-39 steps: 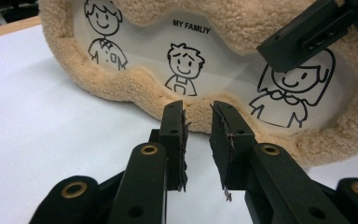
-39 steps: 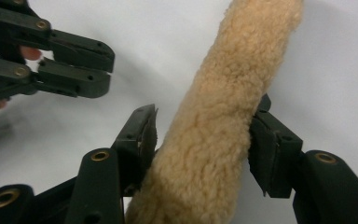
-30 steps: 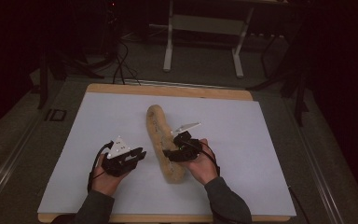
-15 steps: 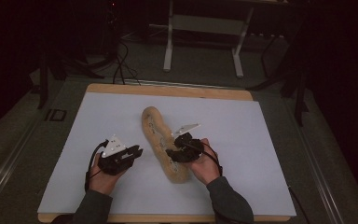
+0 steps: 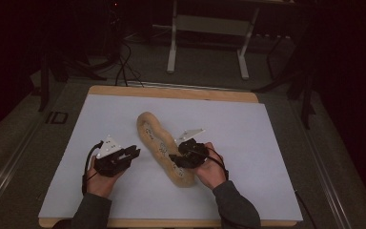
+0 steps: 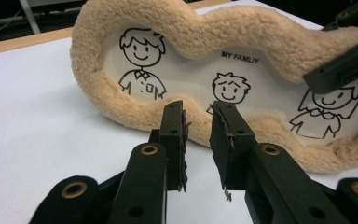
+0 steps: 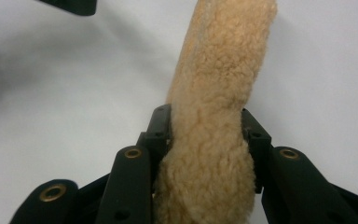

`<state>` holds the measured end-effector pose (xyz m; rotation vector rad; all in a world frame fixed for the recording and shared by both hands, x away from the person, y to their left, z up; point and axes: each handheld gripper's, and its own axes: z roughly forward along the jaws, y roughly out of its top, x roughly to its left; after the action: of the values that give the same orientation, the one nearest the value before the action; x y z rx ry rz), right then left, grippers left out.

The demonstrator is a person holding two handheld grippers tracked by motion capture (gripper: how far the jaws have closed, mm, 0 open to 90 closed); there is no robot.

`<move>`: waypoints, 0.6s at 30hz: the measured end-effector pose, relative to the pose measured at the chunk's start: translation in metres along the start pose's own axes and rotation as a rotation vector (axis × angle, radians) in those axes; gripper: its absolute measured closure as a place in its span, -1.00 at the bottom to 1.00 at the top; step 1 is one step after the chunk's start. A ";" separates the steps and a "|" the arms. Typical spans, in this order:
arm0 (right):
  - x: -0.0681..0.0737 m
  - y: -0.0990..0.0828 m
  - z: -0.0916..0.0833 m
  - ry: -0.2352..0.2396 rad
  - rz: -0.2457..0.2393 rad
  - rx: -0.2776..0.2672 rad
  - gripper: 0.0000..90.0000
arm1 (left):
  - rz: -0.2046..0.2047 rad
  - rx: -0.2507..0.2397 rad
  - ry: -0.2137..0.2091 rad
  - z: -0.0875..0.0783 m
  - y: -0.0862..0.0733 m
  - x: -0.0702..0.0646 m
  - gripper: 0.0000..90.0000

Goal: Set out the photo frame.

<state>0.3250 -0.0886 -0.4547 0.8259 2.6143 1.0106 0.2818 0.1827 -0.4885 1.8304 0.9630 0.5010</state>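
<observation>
A long tan fleecy plush frame with cartoon figures and the words "MY FAMILY" lies slantwise on the white sheet. My right gripper holds its near end: both pads press into the fleece from either side, and the jaws have just been closing on it. My left gripper rests to the left of the plush, apart from it. In the left gripper view its jaws stand a small gap apart with nothing between them, pointing at the plush's edge. The right gripper reaches in at the upper right.
A white sheet covers a wooden board with room on all sides of the plush. Beyond the board are a dark floor, cables and a white stand's legs.
The right gripper's jaws closed onto the plush's near end. The plush's far end swung a little to the left. The left hand barely shifted.
</observation>
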 end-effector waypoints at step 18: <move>0.009 0.000 -0.001 0.036 -0.125 -0.021 0.44 | -0.068 -0.028 0.030 -0.010 -0.003 0.020 0.65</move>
<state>0.3174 -0.0837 -0.4542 0.6365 2.6434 1.0252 0.2860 0.2045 -0.4880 1.7642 1.0298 0.4988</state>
